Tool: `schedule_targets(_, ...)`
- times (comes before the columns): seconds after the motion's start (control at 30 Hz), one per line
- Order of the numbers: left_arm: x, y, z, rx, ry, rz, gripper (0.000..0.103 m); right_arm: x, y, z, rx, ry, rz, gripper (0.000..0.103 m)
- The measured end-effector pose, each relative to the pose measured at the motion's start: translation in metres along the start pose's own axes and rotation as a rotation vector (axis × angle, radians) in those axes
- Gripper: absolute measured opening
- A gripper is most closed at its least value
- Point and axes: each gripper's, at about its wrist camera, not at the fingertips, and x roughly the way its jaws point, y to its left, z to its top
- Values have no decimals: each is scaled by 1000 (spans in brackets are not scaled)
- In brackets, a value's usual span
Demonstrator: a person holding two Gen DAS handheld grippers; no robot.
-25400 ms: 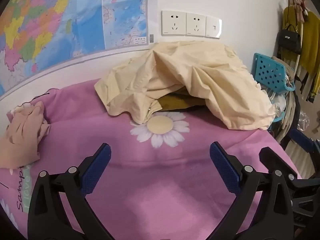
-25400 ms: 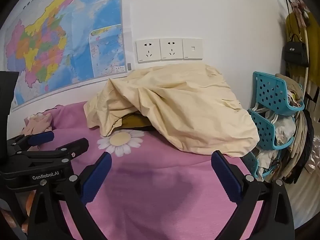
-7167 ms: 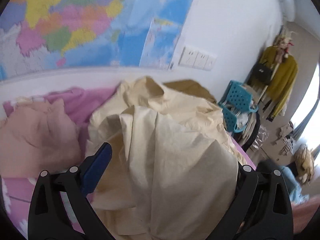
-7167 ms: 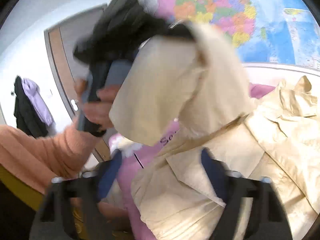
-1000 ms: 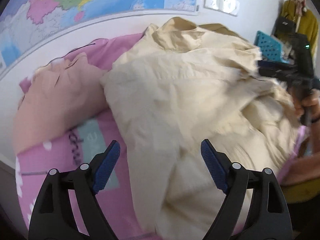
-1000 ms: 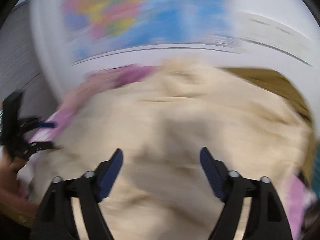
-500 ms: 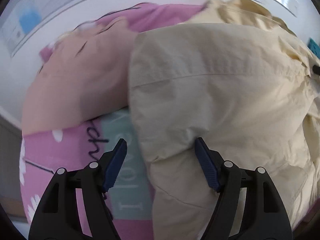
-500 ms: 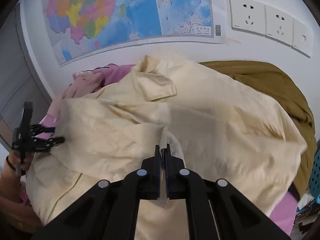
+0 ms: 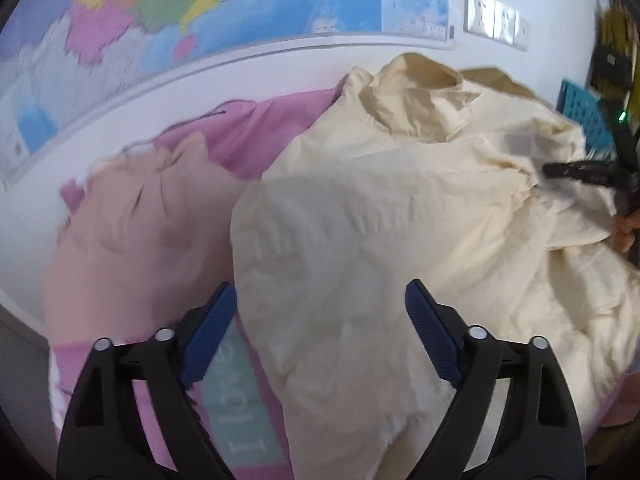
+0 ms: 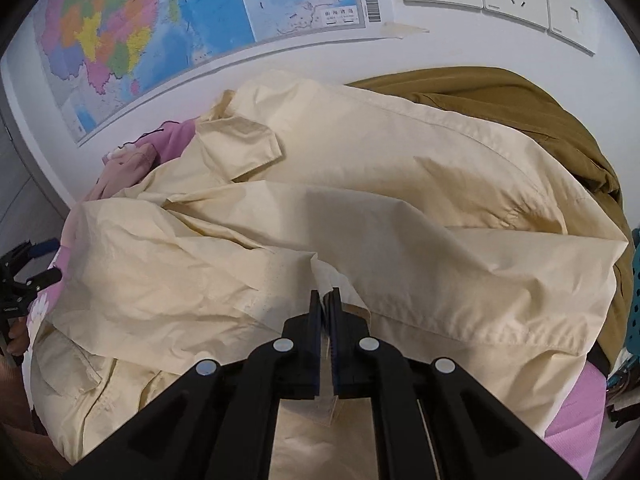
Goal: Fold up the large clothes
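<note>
Cream shirt point(image 10: 360, 208): your right hand-held gripper point(image 10: 325, 300), wide a second ago, had clamped its fabric; your left hand-held gripper point(image 9: 316, 320) was opening above it.

light: soft, even indoor daylight, no glare
blur: left wrist view smeared, worst on wall map point(image 9: 168, 12) upper left
focus: right wrist view sharp
edges: fisheye bending, black vignette corners
shadows: faint folds on cream garment point(image 10: 360, 200)
</note>
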Motion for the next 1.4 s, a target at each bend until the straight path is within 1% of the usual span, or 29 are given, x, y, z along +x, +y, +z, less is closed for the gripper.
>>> schedule_targets(0.03,11,-5,4,28,24,15,65,3,1,2,7,-1,-6,7)
schedule_targets(0.07,17,-10,7,36,45,23,61,2,0,3,19,-2,-26,16)
schedule_targets(0.1,27,-10,10,39,77,26,61,-3,1,4,26,-13,-52,28)
schedule_targets(0.13,38,-9,12,36,113,28,62,-9,3,4,27,-37,-64,33)
schedule_targets(0.17,49,-7,15,22,152,23,62,-17,7,4,22,-69,-67,43)
schedule_targets(0.2,55,-5,18,10,176,5,62,-26,14,4,-3,-96,-62,44)
schedule_targets(0.3,60,-2,26,-10,201,-22,63,-31,48,2,-132,-102,8,44)
schedule_targets(0.37,60,-4,32,-4,197,-24,69,-13,63,2,-186,-41,53,41)
schedule_targets(0.4,59,-4,34,-11,187,-29,72,-3,65,3,-195,-19,40,41)
schedule_targets(0.43,60,-5,36,-15,177,-39,77,10,64,5,-198,6,11,37)
schedule_targets(0.47,62,-5,38,-22,177,-46,79,19,61,7,-191,25,-8,23)
schedule_targets(0.5,65,-6,39,-22,178,-44,80,33,52,9,-165,54,-37,13)
schedule_targets(0.57,78,-9,38,-13,199,-32,83,48,33,13,-87,85,6,13)
schedule_targets(0.63,85,-11,34,-6,213,-12,83,46,27,13,-49,90,36,13)
schedule_targets(0.67,81,-11,33,-1,201,-10,83,40,27,13,-41,84,37,19)
schedule_targets(0.7,75,-11,32,-2,183,-14,83,28,26,12,-37,61,34,32)
schedule_targets(0.77,58,-5,29,-19,134,-27,86,4,24,11,-38,9,27,45)
schedule_targets(0.8,48,-1,25,-24,107,-30,87,-13,20,8,-32,-20,46,45)
schedule_targets(0.87,35,3,19,-20,80,-36,87,-30,13,2,-8,-40,74,45)
schedule_targets(0.93,24,2,11,5,58,-39,87,-38,14,-8,-14,-26,110,45)
schedule_targets(0.97,23,1,8,18,55,-44,87,-34,16,-15,-34,-5,96,45)
schedule_targets(1.03,31,-2,2,28,76,-55,87,-20,17,-25,-50,46,58,45)
schedule_targets(1.07,36,-4,-2,41,101,-43,87,-8,15,-30,-34,78,43,46)
schedule_targets(1.13,46,-7,-8,43,140,-13,87,0,11,-34,7,90,42,46)
schedule_targets(1.17,45,-4,-11,27,140,-22,87,-4,9,-35,31,72,56,47)
schedule_targets(1.2,41,0,-14,6,133,-30,87,-8,8,-35,39,58,62,51)
schedule_targets(1.23,33,5,-16,-22,115,-42,87,-17,7,-36,45,34,66,52)
schedule_targets(1.33,2,17,-30,-65,46,-62,88,-48,3,-43,76,-27,136,54)
schedule_targets(1.4,-13,23,-40,-92,25,-76,90,-69,-3,-50,93,-63,144,66)
